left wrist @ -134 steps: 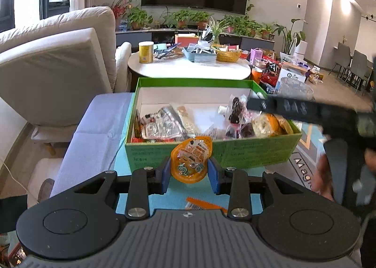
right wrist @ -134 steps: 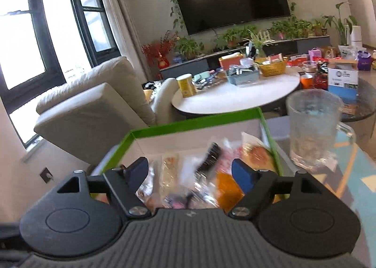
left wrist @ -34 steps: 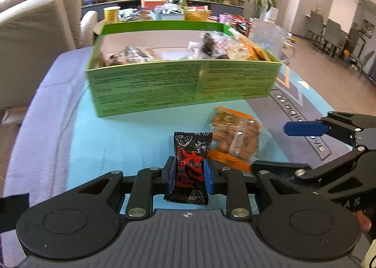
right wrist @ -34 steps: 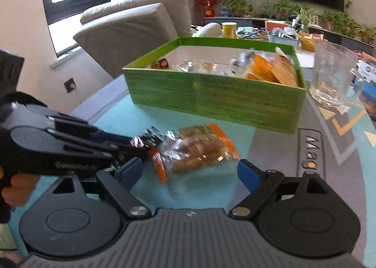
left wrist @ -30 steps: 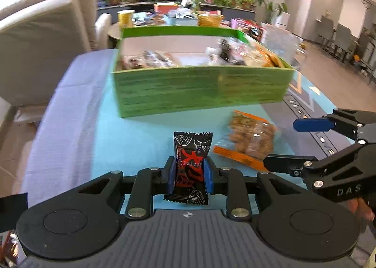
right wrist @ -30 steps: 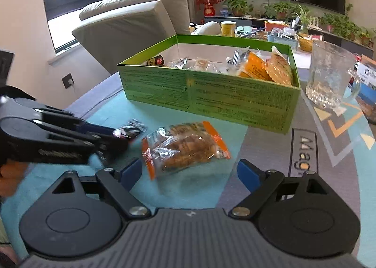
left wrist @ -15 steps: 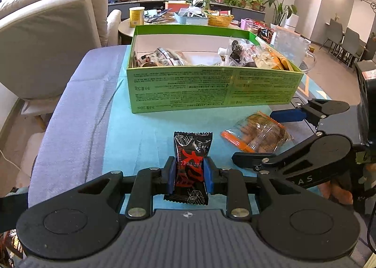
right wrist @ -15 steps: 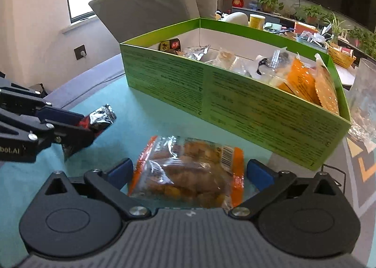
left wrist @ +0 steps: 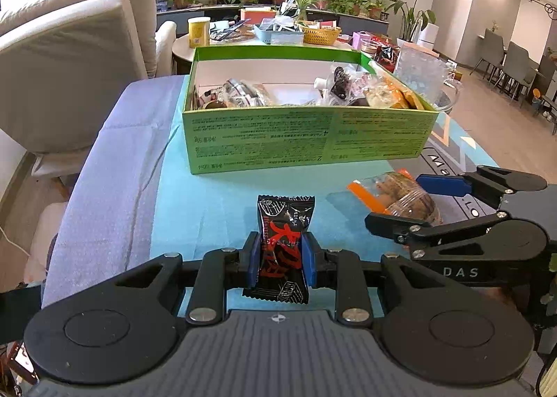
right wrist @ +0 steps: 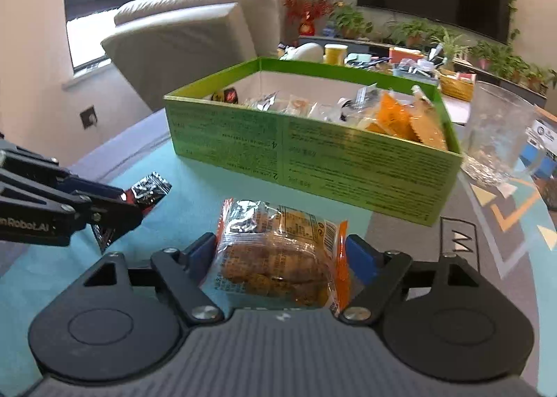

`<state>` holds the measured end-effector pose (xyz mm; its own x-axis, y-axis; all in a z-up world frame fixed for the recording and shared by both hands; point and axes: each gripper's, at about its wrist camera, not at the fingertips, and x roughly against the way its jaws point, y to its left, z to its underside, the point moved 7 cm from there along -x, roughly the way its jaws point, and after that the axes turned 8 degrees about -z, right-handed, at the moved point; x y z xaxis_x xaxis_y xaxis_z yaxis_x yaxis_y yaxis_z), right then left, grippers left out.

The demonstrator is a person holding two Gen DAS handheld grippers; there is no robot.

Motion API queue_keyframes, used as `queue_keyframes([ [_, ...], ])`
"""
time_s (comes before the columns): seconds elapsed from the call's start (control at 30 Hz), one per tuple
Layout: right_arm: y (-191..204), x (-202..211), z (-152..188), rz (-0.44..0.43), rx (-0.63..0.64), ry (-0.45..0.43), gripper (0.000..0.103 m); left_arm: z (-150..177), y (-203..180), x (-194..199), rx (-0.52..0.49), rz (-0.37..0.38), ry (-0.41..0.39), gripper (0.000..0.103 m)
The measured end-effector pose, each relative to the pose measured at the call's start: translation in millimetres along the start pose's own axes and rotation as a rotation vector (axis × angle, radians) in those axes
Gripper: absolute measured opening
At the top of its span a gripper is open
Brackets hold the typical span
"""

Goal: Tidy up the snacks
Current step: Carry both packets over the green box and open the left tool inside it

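Observation:
My left gripper [left wrist: 280,259] is shut on a black and red snack packet [left wrist: 283,247] and holds it above the teal mat, short of the green box [left wrist: 306,141]. The packet's foil end also shows in the right wrist view [right wrist: 149,191]. My right gripper [right wrist: 280,252] has closed in around a clear and orange bag of biscuits [right wrist: 278,254]; its blue pads [right wrist: 360,254] touch the bag's sides. The bag also shows in the left wrist view [left wrist: 397,193], lying on the mat. The green box [right wrist: 313,157] holds several wrapped snacks.
A glass mug [right wrist: 494,136] stands right of the box. A beige sofa [left wrist: 69,49] is at the left. A round white table [left wrist: 243,42] with clutter is behind the box. The mat's teal surface [left wrist: 209,202] lies in front of the box.
My right gripper has moved forward over the biscuit bag and narrowed its jaws onto it. My left gripper has risen slightly with the black packet still held.

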<state>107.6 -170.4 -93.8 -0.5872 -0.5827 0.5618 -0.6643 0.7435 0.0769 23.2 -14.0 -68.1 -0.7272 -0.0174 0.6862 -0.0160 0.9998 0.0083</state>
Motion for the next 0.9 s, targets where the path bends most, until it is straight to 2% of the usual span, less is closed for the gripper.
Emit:
queue_keyframes([
  [0.5, -9, 22, -20, 0.039, -0.049, -0.109, 0.05, -20, -7, 15, -0.006, -0.011, -0.063, 0.023],
  [0.9, -31, 43, -65, 0.083, -0.071, -0.278, 0.05, -77, -16, 19, -0.008, -0.013, -0.19, 0.023],
])
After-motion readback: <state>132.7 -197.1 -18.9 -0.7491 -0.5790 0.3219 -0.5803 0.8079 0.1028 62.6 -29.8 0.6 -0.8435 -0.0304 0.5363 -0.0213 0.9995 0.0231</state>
